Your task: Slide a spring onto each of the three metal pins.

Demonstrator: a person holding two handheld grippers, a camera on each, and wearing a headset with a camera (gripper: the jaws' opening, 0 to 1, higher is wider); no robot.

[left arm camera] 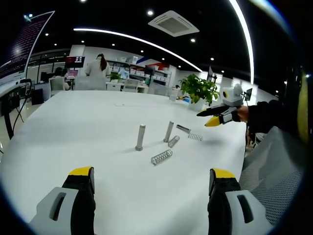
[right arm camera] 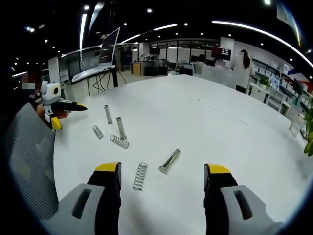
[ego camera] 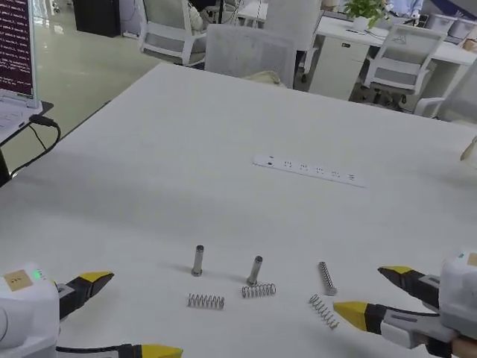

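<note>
head view: white tabletop (ego camera: 186, 149), parts near its front edge, power strip (ego camera: 308, 170) further back
left pin (ego camera: 197, 260): upright, bare
left spring (ego camera: 206, 300): lying flat just in front of left pin, apart from it
middle pin (ego camera: 255, 270): upright, bare
middle spring (ego camera: 258, 290): lying at middle pin's base, contact unclear
right pin (ego camera: 326, 277): lying flat
right spring (ego camera: 323, 311): flat beside right pin, not on it
left gripper (ego camera: 145, 313): jaws wide apart, empty, left of the parts
right gripper (ego camera: 358, 288): jaws wide apart, empty, just right of right spring
</note>
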